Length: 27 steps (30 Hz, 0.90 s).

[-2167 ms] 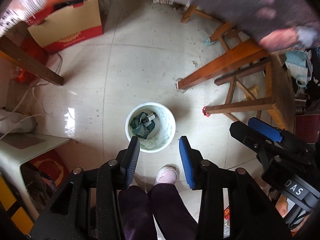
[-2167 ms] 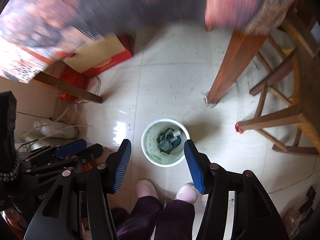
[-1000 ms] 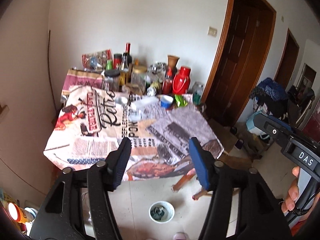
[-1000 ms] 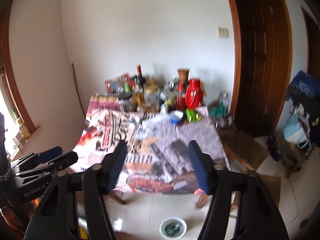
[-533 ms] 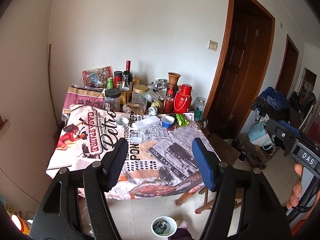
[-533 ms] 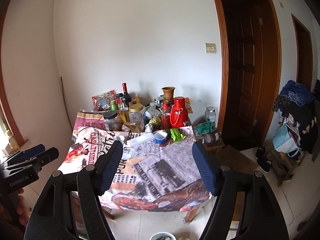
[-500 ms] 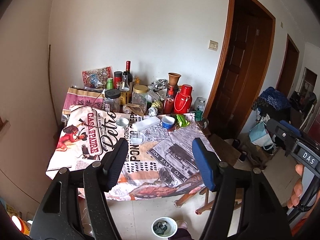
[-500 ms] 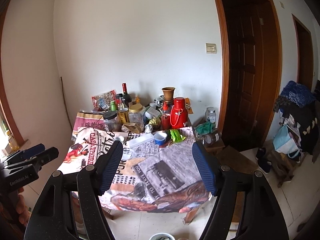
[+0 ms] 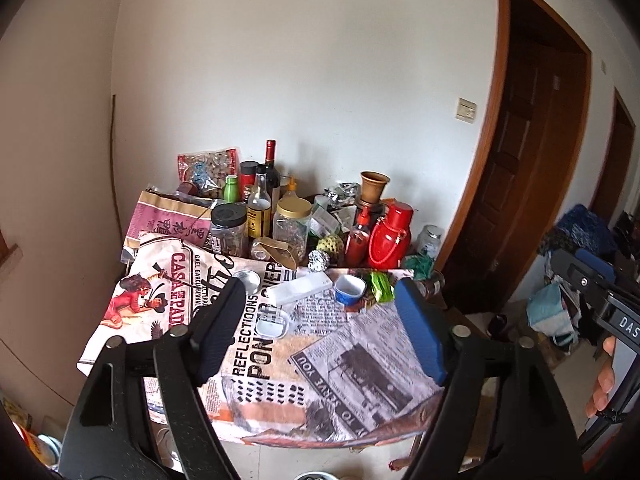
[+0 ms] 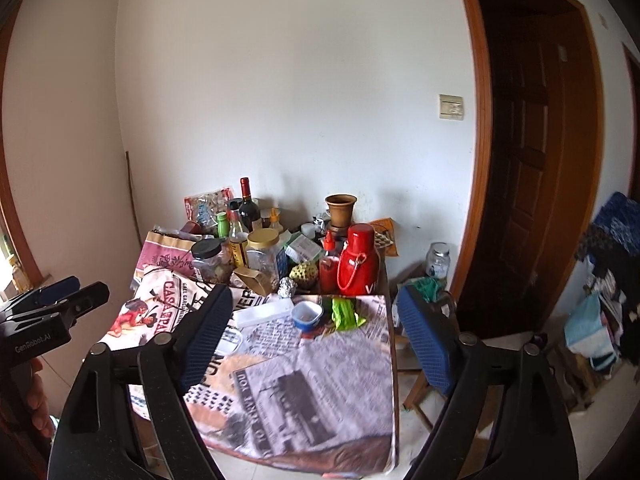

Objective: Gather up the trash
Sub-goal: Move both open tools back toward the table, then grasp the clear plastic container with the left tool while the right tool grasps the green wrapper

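A table with a newspaper-print cloth [image 9: 344,364] [image 10: 304,396] stands ahead of both grippers. On it lie a green crumpled wrapper [image 9: 379,287] [image 10: 345,314], a foil ball [image 9: 318,260] [image 10: 286,288], a small blue cup [image 9: 350,288] [image 10: 307,314] and a white flat box [image 9: 300,287] [image 10: 262,312]. My left gripper [image 9: 320,332] is open and empty, held back from the table. My right gripper [image 10: 316,340] is open and empty too. The white trash bin's rim [image 9: 316,476] just shows at the bottom edge of the left wrist view.
Bottles, jars, a red thermos [image 9: 390,236] [image 10: 358,260] and a clay vase [image 10: 341,210] crowd the table's far end against the wall. A wooden door [image 10: 528,184] is to the right. Clothes and bags [image 10: 600,320] sit at the far right. A stool [image 10: 420,392] stands by the table.
Both grippers have swung up from the bin on the floor and now face the table; since half a second ago the view has closed in slightly on the table.
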Each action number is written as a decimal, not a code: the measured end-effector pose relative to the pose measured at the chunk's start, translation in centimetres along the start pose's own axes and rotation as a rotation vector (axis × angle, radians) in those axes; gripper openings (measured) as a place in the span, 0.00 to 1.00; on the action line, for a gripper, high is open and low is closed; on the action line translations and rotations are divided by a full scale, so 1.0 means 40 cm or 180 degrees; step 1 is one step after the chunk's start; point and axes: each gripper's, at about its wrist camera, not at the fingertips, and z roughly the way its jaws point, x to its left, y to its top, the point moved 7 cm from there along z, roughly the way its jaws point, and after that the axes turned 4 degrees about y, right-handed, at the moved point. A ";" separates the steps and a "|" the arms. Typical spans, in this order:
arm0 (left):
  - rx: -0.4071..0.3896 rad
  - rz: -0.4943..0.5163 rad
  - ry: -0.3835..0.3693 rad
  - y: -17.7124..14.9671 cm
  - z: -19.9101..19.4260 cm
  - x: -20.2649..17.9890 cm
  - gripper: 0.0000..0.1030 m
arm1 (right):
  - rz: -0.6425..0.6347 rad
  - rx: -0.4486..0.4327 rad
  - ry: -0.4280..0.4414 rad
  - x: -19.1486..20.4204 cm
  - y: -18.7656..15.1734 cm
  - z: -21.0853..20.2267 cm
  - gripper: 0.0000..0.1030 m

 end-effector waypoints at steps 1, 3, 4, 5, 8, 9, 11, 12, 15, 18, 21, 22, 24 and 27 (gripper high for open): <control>-0.0002 -0.0025 0.0051 0.006 0.014 -0.003 0.82 | -0.0018 0.0017 0.0024 -0.012 0.005 0.017 0.85; -0.0006 -0.0083 0.0173 0.016 0.043 -0.005 0.90 | -0.0061 0.0037 0.0058 -0.025 0.009 0.046 0.87; -0.0012 -0.0113 0.0223 0.021 0.054 -0.004 0.93 | -0.0086 0.0051 0.0062 -0.031 0.009 0.059 0.88; -0.0011 -0.0147 0.0261 0.023 0.067 -0.001 0.95 | -0.0119 0.0077 0.0048 -0.037 0.007 0.074 0.90; 0.0096 -0.0231 0.0347 0.023 0.119 0.021 0.96 | -0.0176 0.0194 -0.0004 -0.053 0.001 0.128 0.91; 0.0138 -0.0246 0.0380 0.021 0.137 0.033 0.96 | -0.0173 0.0233 -0.0002 -0.054 -0.004 0.145 0.91; 0.0224 -0.0271 0.0436 0.016 0.180 0.062 0.96 | -0.0148 0.0311 -0.0004 -0.064 -0.009 0.180 0.91; 0.0267 -0.0288 0.0449 0.014 0.204 0.075 0.96 | -0.0130 0.0375 -0.0023 -0.067 -0.016 0.205 0.91; 0.0459 -0.0301 0.0465 -0.002 0.290 0.125 0.96 | -0.0069 0.0532 -0.0131 -0.083 -0.034 0.274 0.91; 0.0637 -0.0256 0.0523 -0.019 0.387 0.183 0.96 | 0.0028 0.0638 -0.0294 -0.104 -0.055 0.338 0.91; 0.0908 -0.0150 0.0436 -0.045 0.499 0.230 0.96 | 0.0227 0.0826 -0.0456 -0.133 -0.093 0.427 0.91; 0.1009 -0.0123 0.0403 -0.057 0.532 0.243 0.96 | 0.0275 0.0892 -0.0494 -0.141 -0.103 0.447 0.91; 0.1193 -0.0087 0.0271 -0.087 0.604 0.265 0.96 | 0.0397 0.1014 -0.0535 -0.158 -0.133 0.505 0.91; 0.1470 -0.0052 0.0218 -0.140 0.697 0.290 0.93 | 0.0513 0.1175 -0.0595 -0.177 -0.168 0.588 0.91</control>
